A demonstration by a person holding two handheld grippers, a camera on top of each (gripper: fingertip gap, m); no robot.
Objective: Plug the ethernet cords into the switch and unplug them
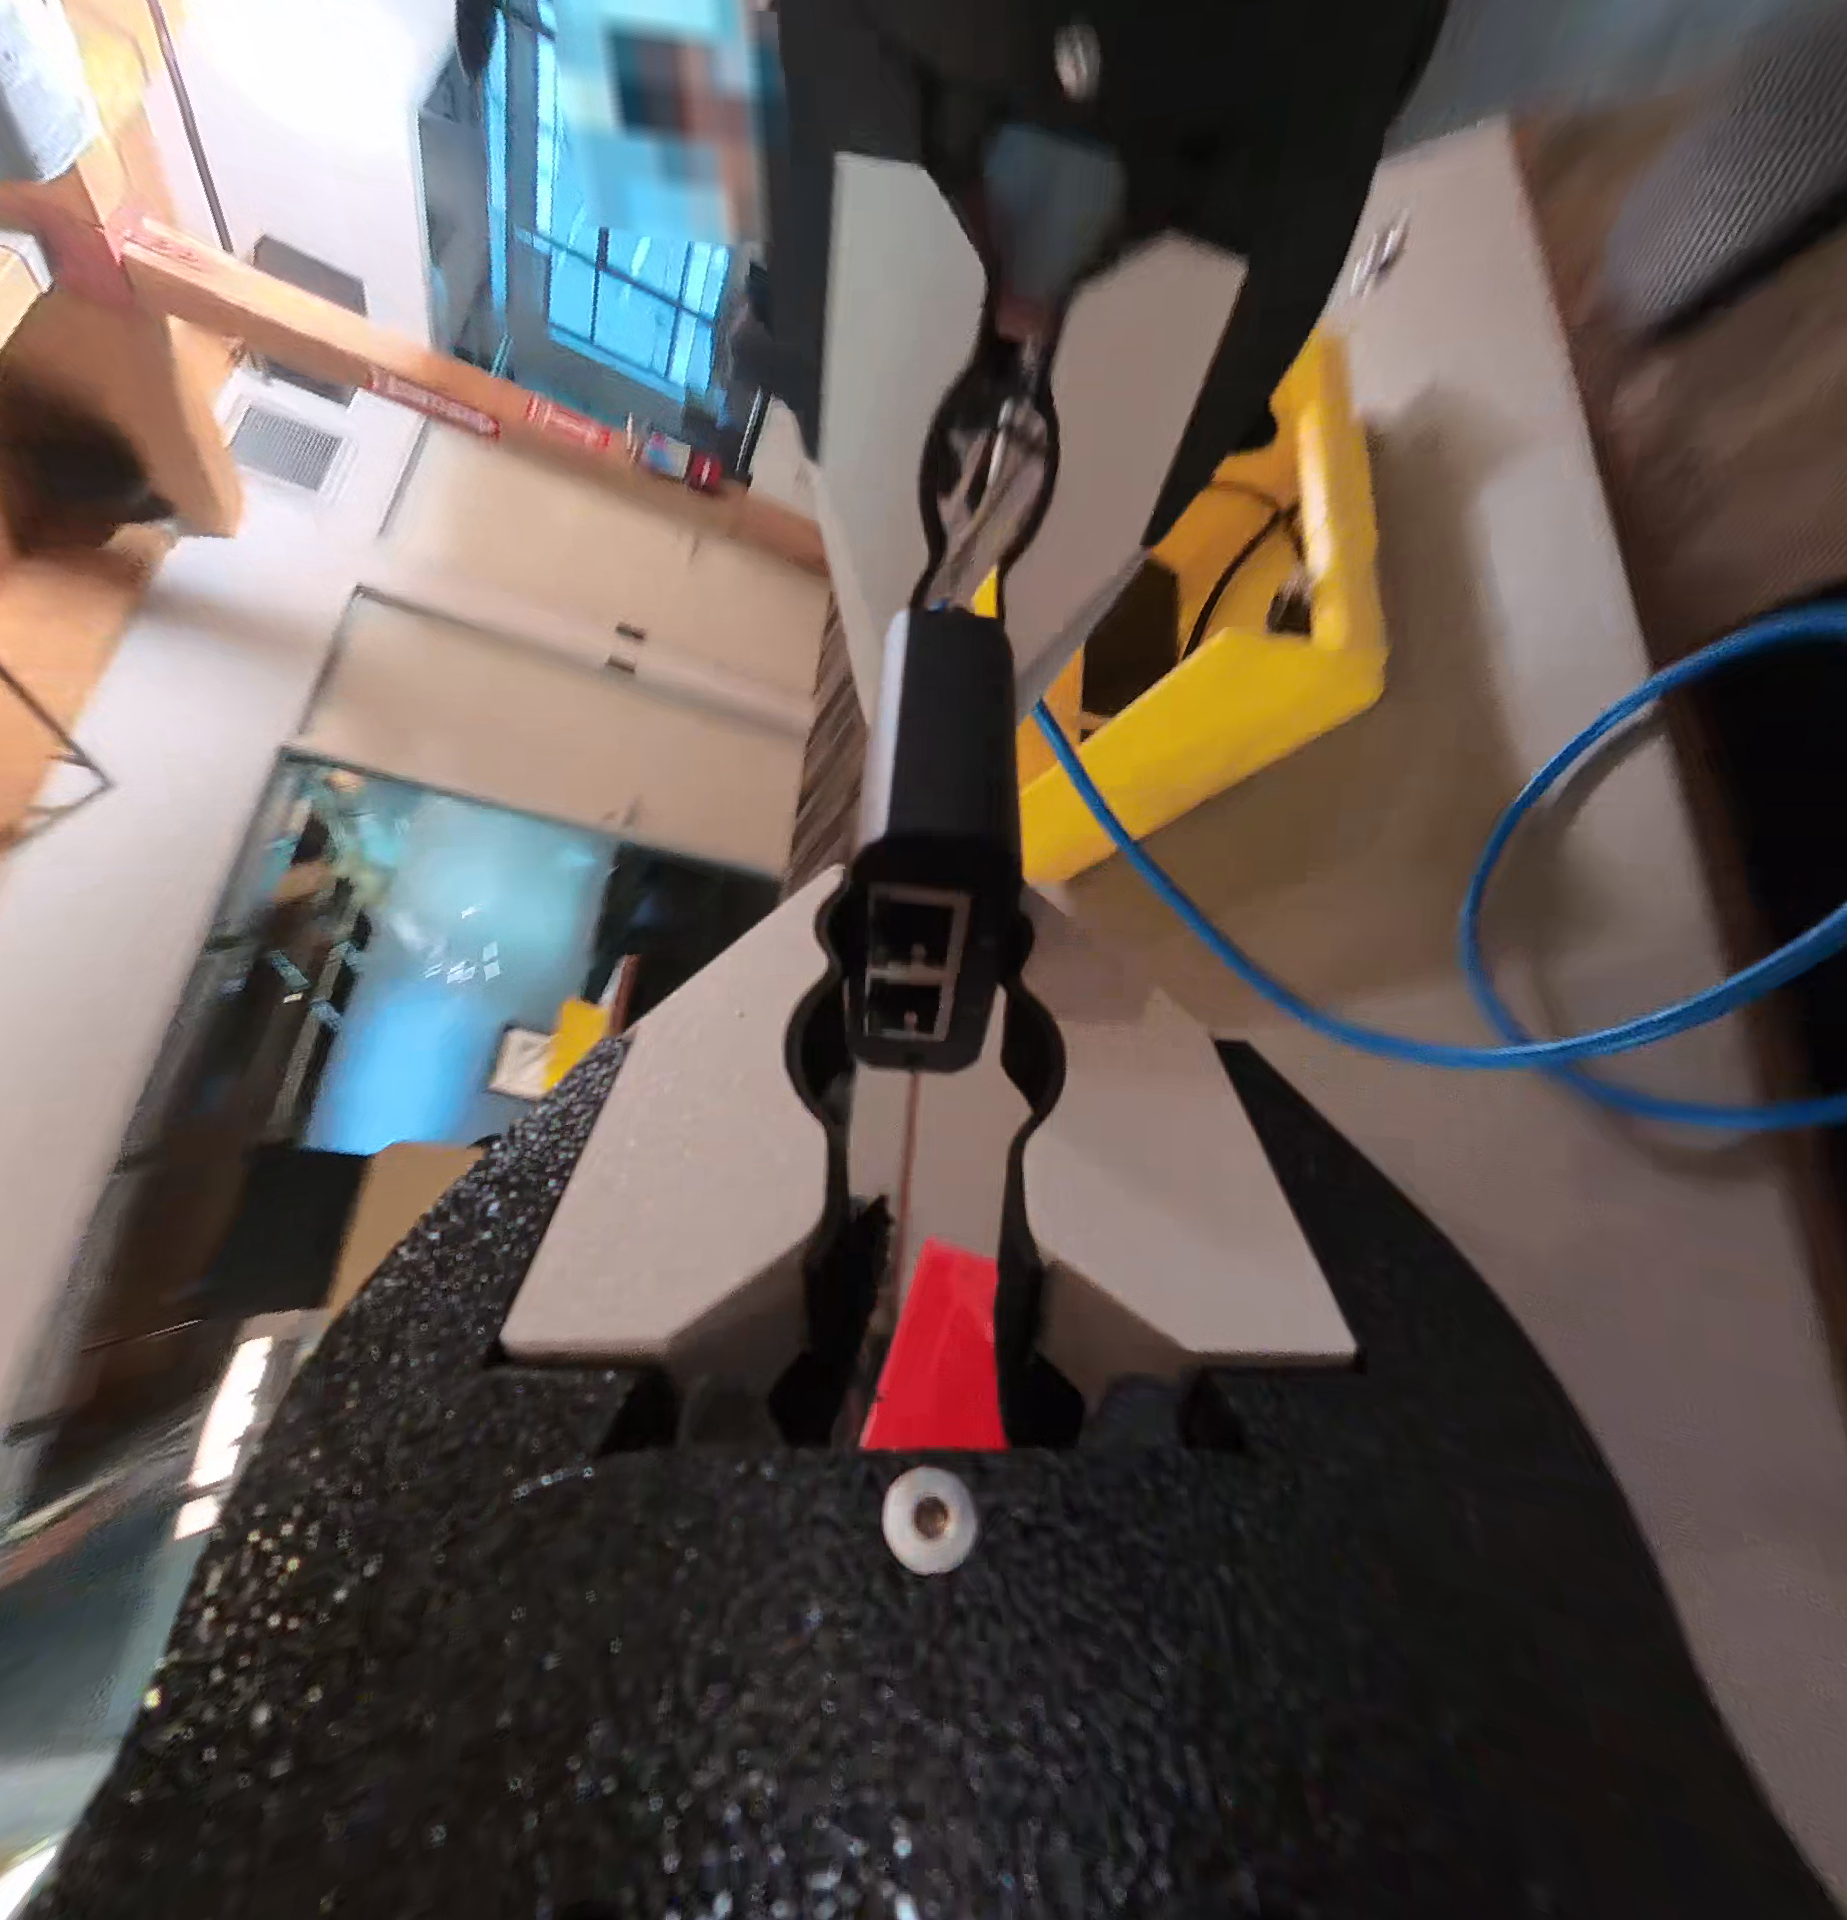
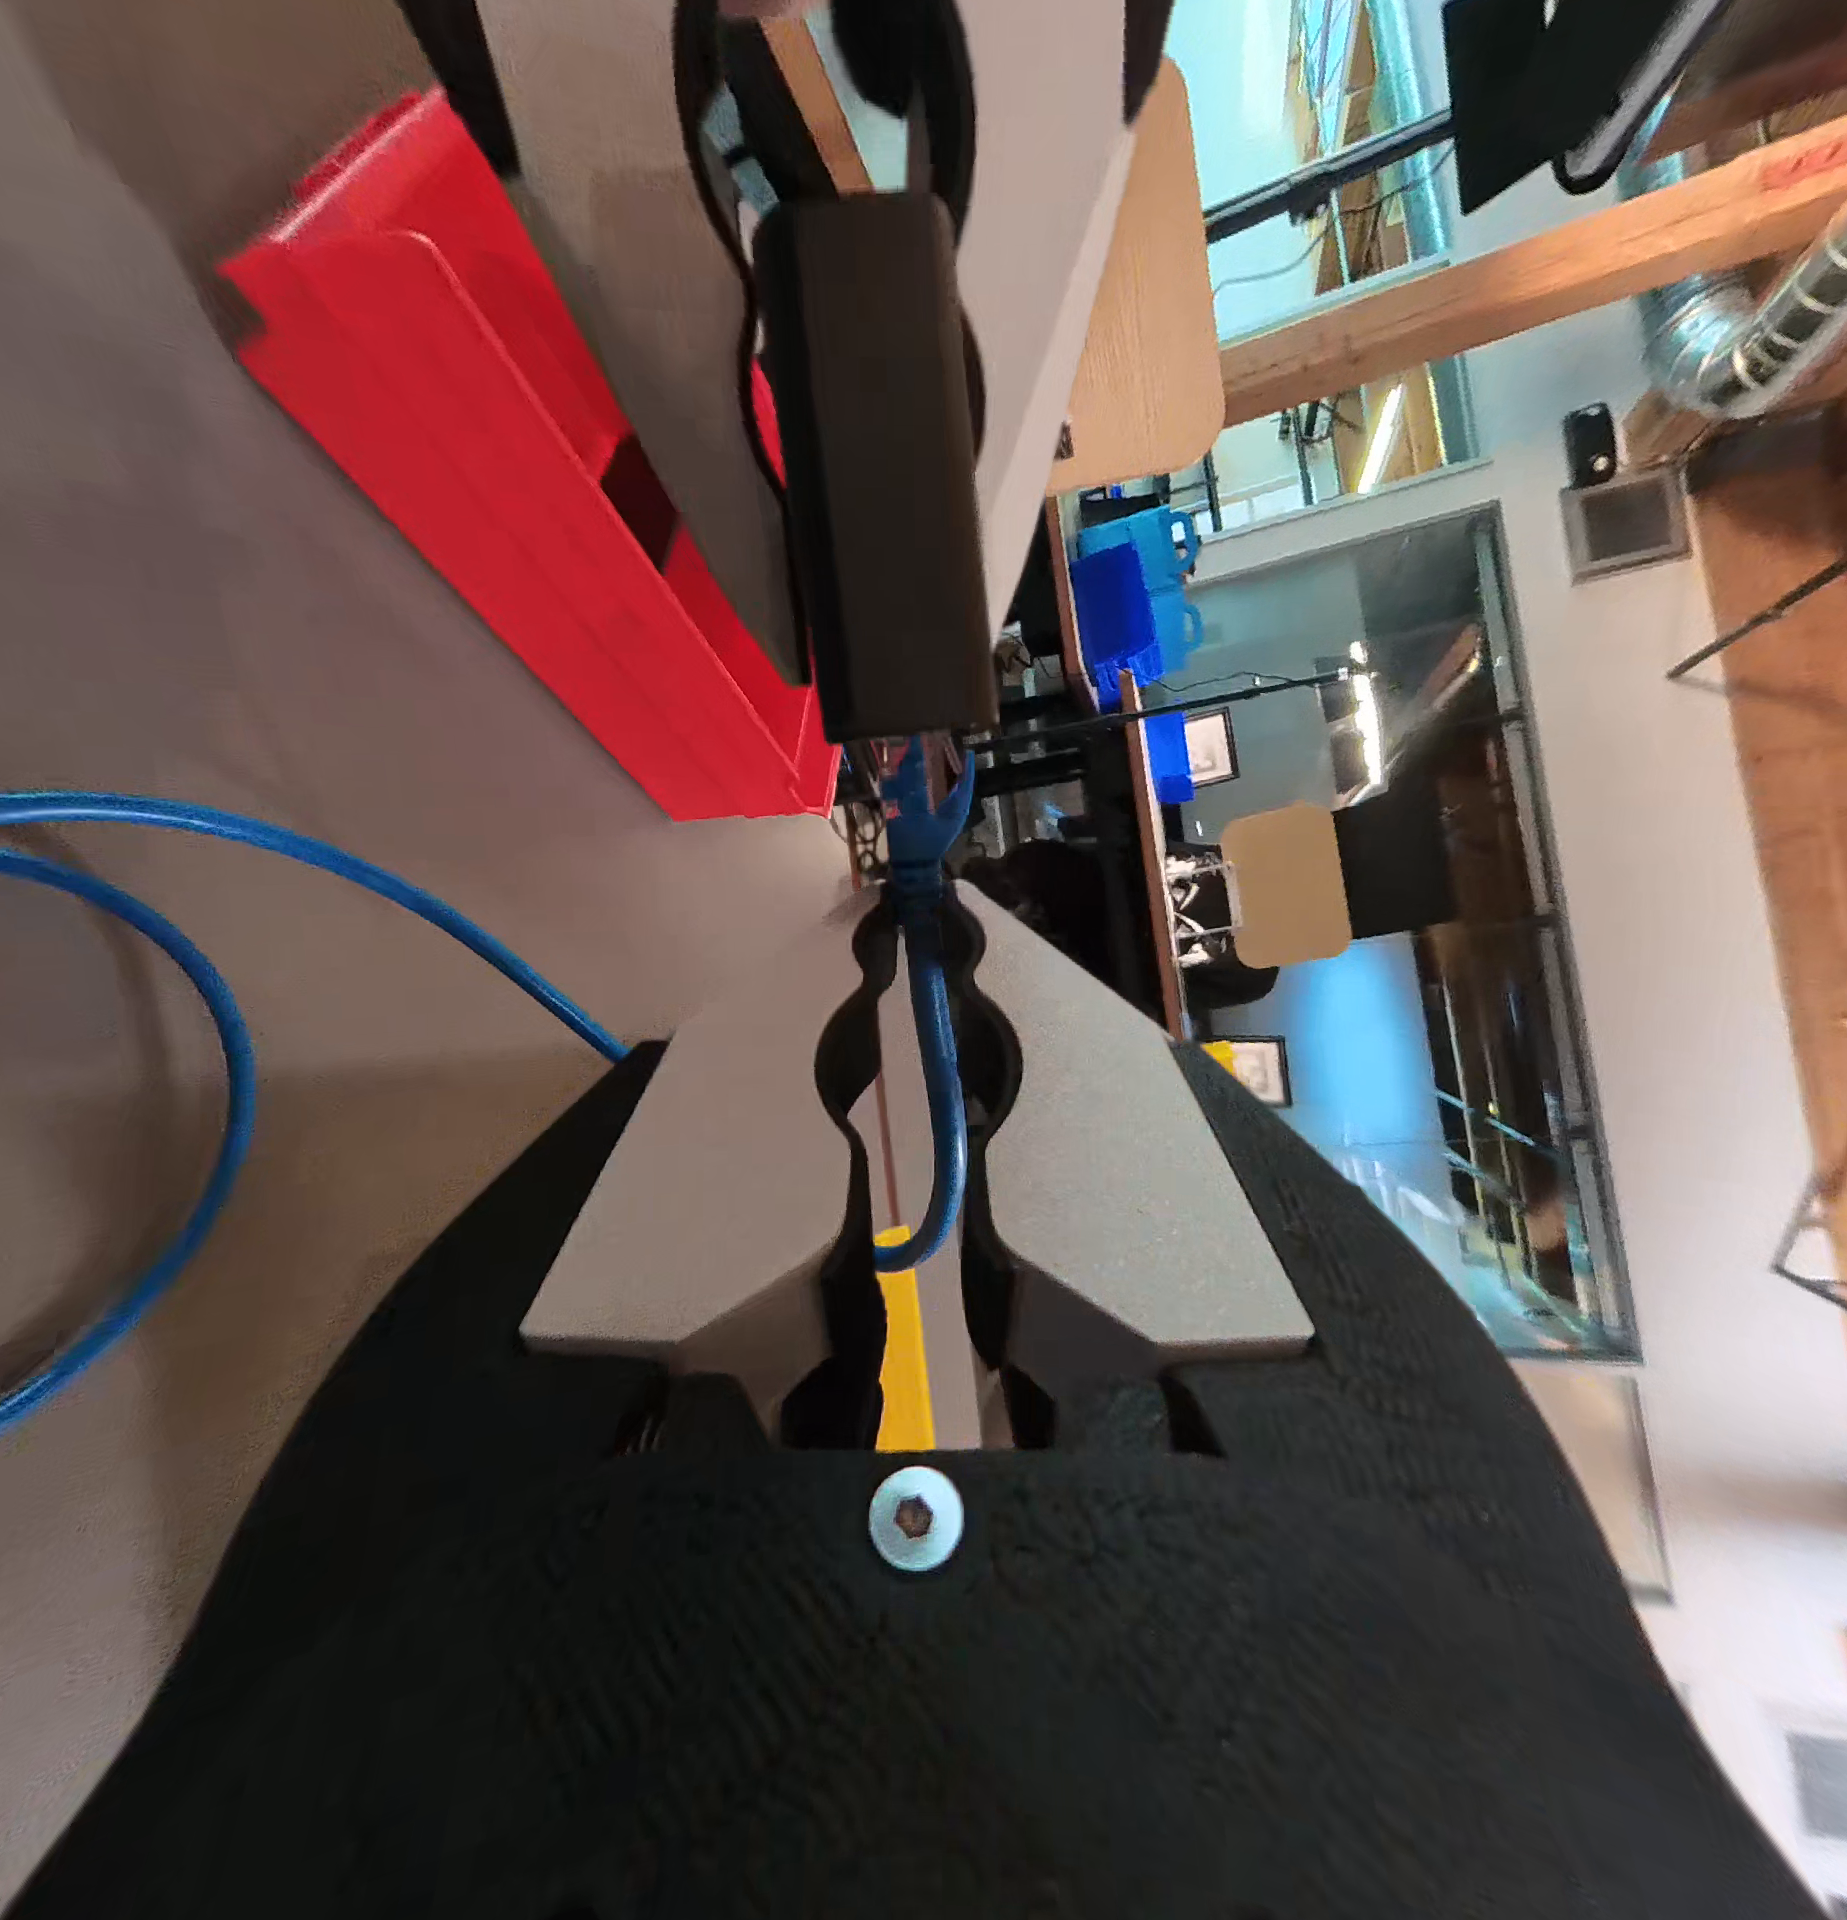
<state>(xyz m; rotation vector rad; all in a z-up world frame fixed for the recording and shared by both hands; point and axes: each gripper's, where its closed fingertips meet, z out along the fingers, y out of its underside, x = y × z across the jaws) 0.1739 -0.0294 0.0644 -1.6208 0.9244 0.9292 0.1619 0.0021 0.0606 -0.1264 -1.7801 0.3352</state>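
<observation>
Jaws of our left gripper (image 1: 924, 997) clamp the black switch (image 1: 934, 831); our right gripper (image 2: 917, 914) pinches the blue cord (image 2: 940, 1081) by its plug at the switch's far end. We read no writing.

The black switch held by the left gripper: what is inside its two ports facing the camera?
In the switch, both near-end ports look empty. Its far end faces away; the right wrist view shows the blue cord entering there. The contacts inside cannot be seen.
</observation>
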